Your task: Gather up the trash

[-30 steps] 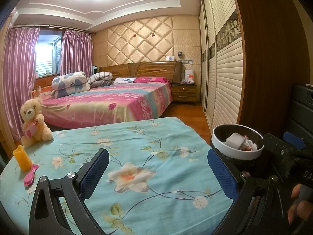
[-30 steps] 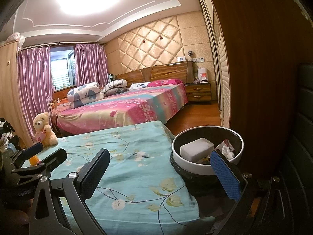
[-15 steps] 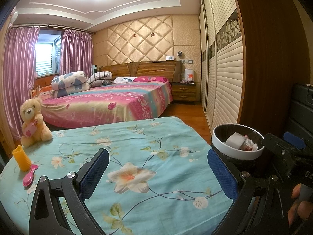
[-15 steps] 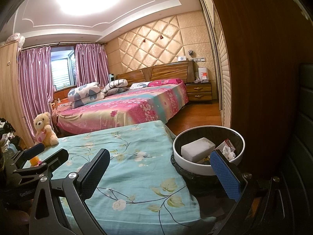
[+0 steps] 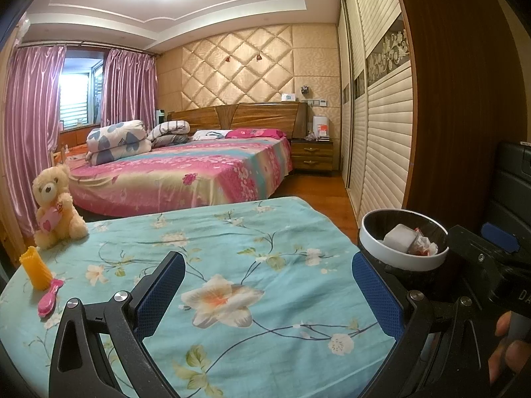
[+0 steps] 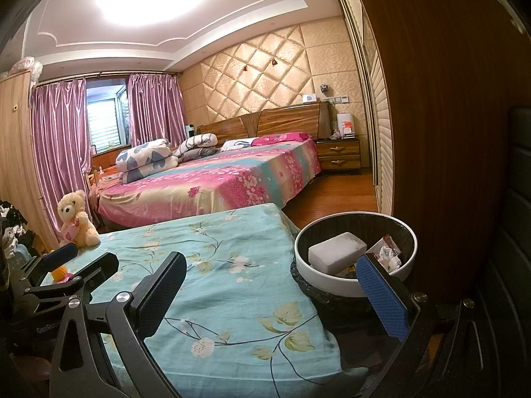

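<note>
Left wrist view has the left gripper (image 5: 268, 295) spread wide over the floral-cloth worktop (image 5: 232, 252), holding nothing. Right gripper (image 6: 272, 295) is also gaping and empty beside the round white-rimmed bin (image 6: 332, 287), which holds a white foam-looking block (image 6: 335, 252) and crumpled wrappers (image 6: 388, 253). Looks like collecting is basically wrapped up; I don't see loose trash left, just a plush bear (image 5: 54, 207) and plastic toys.

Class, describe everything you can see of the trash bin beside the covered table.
The trash bin is round, with a broad white rim and a dark bag lining bunched beneath it. It stands upright and open by the floral table's right edge, against the brown wardrobe panel. Inside lie a white sponge-like block and crumpled wrappers. Neither hand-held gripper visibly touches it.
</note>
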`<act>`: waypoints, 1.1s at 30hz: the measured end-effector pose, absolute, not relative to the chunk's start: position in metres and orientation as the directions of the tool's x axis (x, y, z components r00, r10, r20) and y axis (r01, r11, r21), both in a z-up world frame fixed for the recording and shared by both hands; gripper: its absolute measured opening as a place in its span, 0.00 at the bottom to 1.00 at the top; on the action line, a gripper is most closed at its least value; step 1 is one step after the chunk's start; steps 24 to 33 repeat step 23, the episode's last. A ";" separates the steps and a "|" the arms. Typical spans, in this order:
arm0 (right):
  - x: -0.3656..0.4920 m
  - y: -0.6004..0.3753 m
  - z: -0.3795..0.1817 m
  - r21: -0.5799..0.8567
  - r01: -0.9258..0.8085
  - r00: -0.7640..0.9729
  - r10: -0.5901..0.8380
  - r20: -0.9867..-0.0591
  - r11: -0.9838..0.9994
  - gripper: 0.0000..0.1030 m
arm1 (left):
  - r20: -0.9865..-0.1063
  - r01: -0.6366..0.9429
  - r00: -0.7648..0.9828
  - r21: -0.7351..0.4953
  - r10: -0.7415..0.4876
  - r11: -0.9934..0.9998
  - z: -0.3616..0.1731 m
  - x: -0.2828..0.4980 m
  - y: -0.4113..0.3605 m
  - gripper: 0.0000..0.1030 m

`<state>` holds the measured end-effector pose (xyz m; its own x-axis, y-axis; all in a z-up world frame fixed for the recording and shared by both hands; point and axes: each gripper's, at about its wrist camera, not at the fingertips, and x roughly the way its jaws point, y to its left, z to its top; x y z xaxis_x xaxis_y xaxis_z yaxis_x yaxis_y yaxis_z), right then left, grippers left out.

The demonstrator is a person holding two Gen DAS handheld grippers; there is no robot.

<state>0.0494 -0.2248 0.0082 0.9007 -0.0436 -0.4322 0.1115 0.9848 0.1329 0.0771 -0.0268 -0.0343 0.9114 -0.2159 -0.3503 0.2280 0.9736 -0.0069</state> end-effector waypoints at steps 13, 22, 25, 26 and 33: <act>0.050 -0.223 0.008 0.138 0.112 0.897 -0.040 -0.439 0.984 1.00 | -0.360 0.223 0.909 -0.011 -0.212 0.975 -0.036 0.082 -0.024 0.99; 0.054 -0.214 0.001 0.150 0.110 0.885 -0.028 -0.465 0.983 1.00 | -0.377 0.213 0.903 -0.018 -0.204 0.977 -0.039 0.089 -0.018 0.99; 0.054 -0.211 0.001 0.153 0.109 0.883 -0.025 -0.469 0.982 1.00 | -0.379 0.212 0.903 -0.020 -0.204 0.977 -0.039 0.089 -0.017 0.99; 0.054 -0.211 0.001 0.153 0.109 0.883 -0.025 -0.469 0.982 1.00 | -0.379 0.212 0.903 -0.020 -0.204 0.977 -0.039 0.089 -0.017 0.99; 0.054 -0.211 0.001 0.153 0.109 0.883 -0.025 -0.469 0.982 1.00 | -0.379 0.212 0.903 -0.020 -0.204 0.977 -0.039 0.089 -0.017 0.99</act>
